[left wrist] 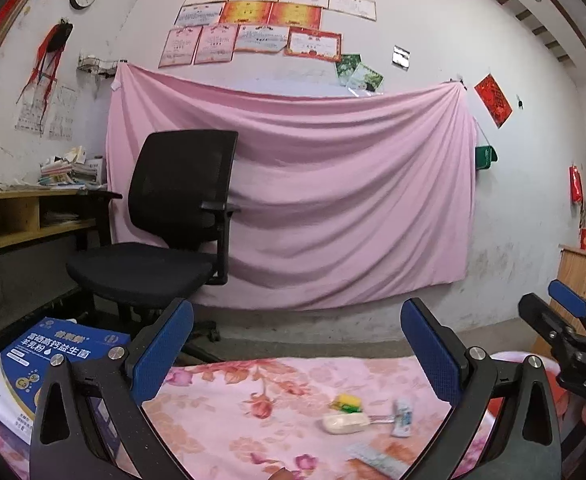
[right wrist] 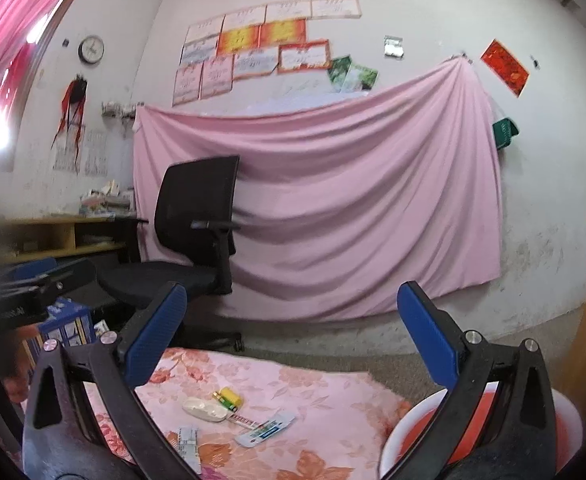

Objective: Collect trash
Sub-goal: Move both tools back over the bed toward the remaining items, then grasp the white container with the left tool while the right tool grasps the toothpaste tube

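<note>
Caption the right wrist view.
Open right gripper above wrappers on a floral cloth, red basin alongside.

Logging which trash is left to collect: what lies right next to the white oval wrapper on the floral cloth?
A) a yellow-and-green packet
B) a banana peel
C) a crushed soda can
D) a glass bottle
A: the yellow-and-green packet sits beside the white oval wrapper on the floral cloth.

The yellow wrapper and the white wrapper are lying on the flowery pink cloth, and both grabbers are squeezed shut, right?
Not quite. The small yellow wrapper and the white oval wrapper do lie on the flowery pink cloth, but both grabbers are open, not shut. The right wrist view shows the right gripper with its blue pads wide apart, and the left wrist view shows the same for the left gripper.
</note>
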A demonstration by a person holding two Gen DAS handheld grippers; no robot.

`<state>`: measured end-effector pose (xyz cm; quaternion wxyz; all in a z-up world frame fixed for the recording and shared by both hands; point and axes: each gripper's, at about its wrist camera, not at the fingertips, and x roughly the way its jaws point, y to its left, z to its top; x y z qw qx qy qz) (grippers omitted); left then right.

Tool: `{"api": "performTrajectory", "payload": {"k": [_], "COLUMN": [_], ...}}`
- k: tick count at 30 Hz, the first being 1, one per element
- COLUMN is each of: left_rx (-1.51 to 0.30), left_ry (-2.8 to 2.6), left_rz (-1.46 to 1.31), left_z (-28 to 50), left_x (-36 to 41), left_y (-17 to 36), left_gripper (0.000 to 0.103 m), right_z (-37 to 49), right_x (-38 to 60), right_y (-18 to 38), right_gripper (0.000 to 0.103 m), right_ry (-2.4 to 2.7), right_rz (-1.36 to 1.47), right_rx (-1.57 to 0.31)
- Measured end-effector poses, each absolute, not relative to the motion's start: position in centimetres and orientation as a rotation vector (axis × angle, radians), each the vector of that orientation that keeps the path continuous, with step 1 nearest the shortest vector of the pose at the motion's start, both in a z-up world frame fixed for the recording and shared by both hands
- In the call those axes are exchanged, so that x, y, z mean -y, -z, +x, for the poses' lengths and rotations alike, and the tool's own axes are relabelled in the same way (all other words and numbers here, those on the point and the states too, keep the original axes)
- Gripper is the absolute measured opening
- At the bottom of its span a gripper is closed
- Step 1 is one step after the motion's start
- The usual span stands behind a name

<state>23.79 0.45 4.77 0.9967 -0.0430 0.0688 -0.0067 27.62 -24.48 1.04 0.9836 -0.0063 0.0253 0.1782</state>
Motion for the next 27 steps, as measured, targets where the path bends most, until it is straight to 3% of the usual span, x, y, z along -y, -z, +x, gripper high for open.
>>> {"api": "performTrajectory", "payload": {"k": [5, 13, 17, 22, 25, 27], "left_rx": [-0.219, -0.524, -0.653, -0.799, -0.857, -0.886], "left_ry": [0.041, 0.118, 0.122, 0.164, 0.201, 0.235], "left_rz": [-0.054, -0.087, -0.102, -0.106, -0.124, -0.133], "left_z": [25.5, 31.2, 33.6, 36.2, 37.3, 38.0], "left_x": [-1.1, -1.7, -1.8, -1.7, -1.5, -1.3], "left_y": [-3.0, 0.6, 2.5, 4.9, 5.7, 6.2], "left_gripper": [0.102, 0.101, 0.099, 0.084, 0.083, 0.075], "right_z": [30.2, 34.3, 36.4, 38.2, 39.1, 39.7], "right_x": [23.4, 22.4, 21.6, 20.7, 20.1, 19.9], "right_y": [0.3, 3.5, 5.8, 8.2, 9.0, 9.7], "right_gripper": [0.103, 0.103, 0.088, 0.076, 0.072, 0.07], "right_ry": [-0.349, -0.328, -0.331, -0.362, -0.368, -0.373], "right_rz": [-0.022, -0.056, -0.089, -0.096, -0.107, -0.11], "right_rx": [-0.194, -0.482, -0.649, -0.801, -0.863, -0.908]}}
